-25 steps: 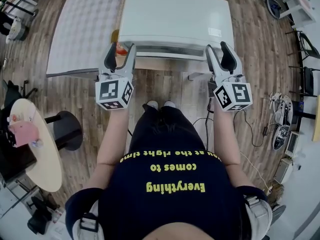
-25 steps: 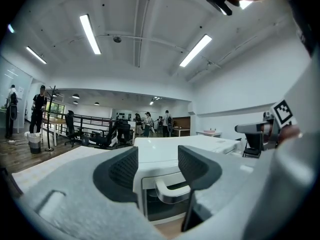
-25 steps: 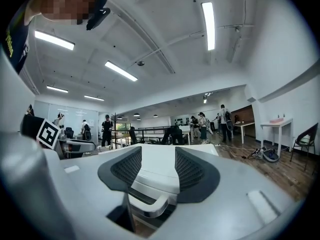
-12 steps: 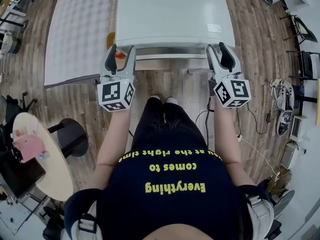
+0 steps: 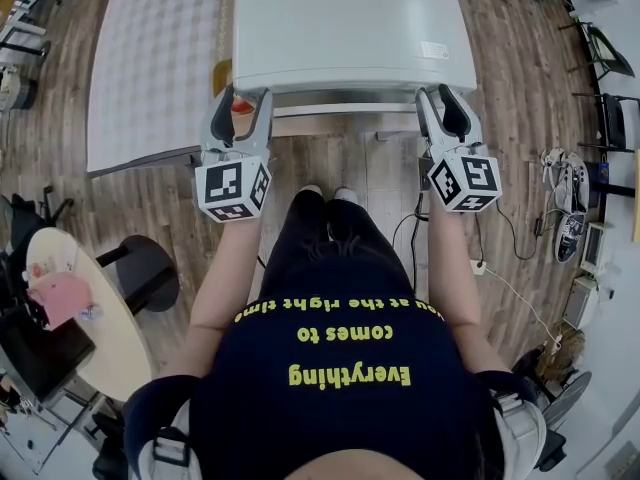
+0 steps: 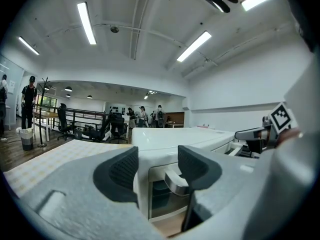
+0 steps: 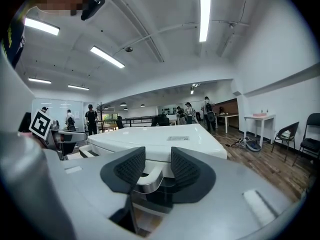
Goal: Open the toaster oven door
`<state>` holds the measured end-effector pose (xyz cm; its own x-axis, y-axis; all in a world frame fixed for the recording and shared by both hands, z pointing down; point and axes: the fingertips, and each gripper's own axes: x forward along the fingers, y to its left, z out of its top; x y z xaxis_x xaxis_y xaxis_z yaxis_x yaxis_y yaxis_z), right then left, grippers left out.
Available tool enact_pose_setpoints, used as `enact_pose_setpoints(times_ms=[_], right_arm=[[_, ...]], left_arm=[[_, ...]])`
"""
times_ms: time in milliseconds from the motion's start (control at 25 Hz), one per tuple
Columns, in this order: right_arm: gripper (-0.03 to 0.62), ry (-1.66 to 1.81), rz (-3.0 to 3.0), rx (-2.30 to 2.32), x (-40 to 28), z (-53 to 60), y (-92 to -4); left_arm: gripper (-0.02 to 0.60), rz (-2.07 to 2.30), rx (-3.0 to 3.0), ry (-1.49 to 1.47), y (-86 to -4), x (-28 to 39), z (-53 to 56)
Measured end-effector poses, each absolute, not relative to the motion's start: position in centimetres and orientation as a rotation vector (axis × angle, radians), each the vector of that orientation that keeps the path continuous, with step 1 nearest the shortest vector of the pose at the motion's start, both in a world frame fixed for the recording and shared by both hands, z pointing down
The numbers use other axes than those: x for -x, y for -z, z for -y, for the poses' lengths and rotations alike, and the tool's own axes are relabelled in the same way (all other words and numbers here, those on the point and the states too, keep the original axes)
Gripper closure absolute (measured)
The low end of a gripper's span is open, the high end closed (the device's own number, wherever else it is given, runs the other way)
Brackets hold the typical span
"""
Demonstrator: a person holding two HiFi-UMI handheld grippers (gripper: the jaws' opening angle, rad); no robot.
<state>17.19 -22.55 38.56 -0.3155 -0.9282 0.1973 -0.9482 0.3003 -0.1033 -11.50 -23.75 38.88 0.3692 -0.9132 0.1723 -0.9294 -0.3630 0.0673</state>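
Toaster oven door (image 5: pixel 345 111) shut, facing the person (image 5: pixel 340 368), handle (image 5: pixel 345 98) lengthwise left-right.

The T-shirt (image 5: pixel 340 413) is navy with yellow print. The left gripper (image 5: pixel 243 103) and right gripper (image 5: pixel 438 98) are grey, with black pads (image 5: pixel 221 118) and black-and-white marker cubes (image 5: pixel 232 190).

Toaster oven (image 5: pixel 350 28) cut off at 12 o'clock, door face hidden. Red item (image 5: pixel 241 107) at oven's 8 o'clock mostly hidden, possibly a knob.
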Motion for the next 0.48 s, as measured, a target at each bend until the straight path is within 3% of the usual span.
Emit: enact_pose_setpoints(times_ms=[480], right_arm=[[0.441, -0.344, 2.435, -1.734, -16.8, 22.4, -40.3]], left_arm=[[0.357, 1.655, -2.468, -0.216, -39.9, 11.2, 22.6]])
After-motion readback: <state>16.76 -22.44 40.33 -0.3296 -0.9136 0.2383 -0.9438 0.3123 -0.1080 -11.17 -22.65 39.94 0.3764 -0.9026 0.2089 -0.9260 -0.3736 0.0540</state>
